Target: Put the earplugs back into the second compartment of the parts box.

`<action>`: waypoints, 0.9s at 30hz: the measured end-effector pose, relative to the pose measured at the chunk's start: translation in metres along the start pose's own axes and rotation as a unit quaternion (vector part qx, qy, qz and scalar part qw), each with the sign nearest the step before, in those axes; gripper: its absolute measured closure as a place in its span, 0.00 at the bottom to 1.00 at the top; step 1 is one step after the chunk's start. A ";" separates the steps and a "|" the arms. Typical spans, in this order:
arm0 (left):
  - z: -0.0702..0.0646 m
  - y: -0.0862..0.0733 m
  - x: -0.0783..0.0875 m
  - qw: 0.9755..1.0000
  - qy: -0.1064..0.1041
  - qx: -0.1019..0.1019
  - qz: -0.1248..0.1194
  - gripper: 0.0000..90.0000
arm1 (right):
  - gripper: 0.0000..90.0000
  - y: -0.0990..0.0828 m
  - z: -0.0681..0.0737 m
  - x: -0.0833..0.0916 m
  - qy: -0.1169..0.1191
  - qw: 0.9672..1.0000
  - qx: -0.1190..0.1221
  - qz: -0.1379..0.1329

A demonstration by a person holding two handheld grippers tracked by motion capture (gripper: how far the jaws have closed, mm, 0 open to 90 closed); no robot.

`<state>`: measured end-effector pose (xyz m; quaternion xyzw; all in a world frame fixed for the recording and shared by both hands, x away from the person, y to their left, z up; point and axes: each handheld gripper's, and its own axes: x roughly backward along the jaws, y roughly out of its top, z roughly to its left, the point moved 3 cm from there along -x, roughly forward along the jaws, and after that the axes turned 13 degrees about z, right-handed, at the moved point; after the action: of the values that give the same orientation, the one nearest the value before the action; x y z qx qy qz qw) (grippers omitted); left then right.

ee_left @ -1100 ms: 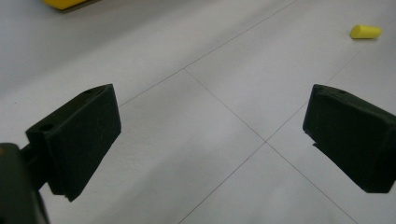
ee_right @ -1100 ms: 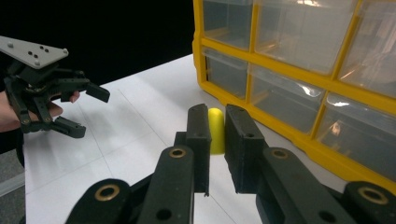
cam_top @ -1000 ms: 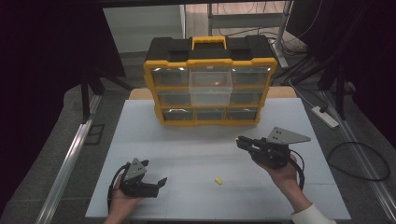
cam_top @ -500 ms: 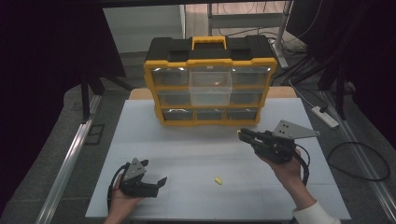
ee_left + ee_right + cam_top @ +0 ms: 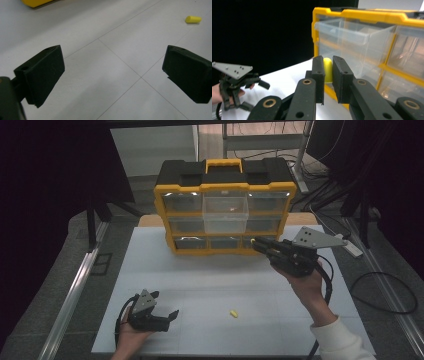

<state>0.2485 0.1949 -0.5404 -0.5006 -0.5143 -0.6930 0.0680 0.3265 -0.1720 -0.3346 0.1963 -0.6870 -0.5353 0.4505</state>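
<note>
Resting low on the white table (image 5: 200, 285), the left gripper (image 5: 161, 316) has its jaws spread wide and bare, with a loose yellow plug (image 5: 233, 313) lying on the table to its right. Farther right, the right gripper (image 5: 327, 75) is raised before the yellow organizer (image 5: 223, 212), near the protruding clear drawer (image 5: 226, 211). Its jaws are clamped on a second yellow plug (image 5: 327, 69).
</note>
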 end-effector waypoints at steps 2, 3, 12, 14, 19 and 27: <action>0.000 0.000 0.000 1.000 0.000 0.000 0.000 0.05 | 0.88 0.006 -0.003 -0.001 0.001 1.000 -0.004 -0.003; 0.000 0.000 0.000 1.000 0.000 0.000 0.000 0.05 | 0.88 0.008 -0.004 -0.001 0.000 1.000 -0.004 -0.004; 0.000 0.000 -0.001 1.000 0.000 0.000 0.000 0.05 | 0.88 0.032 -0.012 -0.007 -0.008 1.000 0.001 -0.009; 0.000 0.000 -0.001 1.000 0.000 0.000 0.000 0.05 | 0.88 0.037 -0.014 -0.010 -0.007 1.000 -0.003 -0.010; 0.000 0.000 0.000 1.000 0.002 -0.002 -0.003 0.05 | 0.88 0.048 -0.020 -0.016 -0.020 1.000 -0.002 -0.010; 0.000 0.000 0.000 1.000 0.001 -0.002 -0.002 0.05 | 0.88 0.064 -0.028 -0.025 -0.020 1.000 -0.007 -0.008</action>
<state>0.2483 0.1947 -0.5406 -0.4988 -0.5140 -0.6947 0.0663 0.3765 -0.1461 -0.2858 0.1872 -0.6907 -0.5475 0.4337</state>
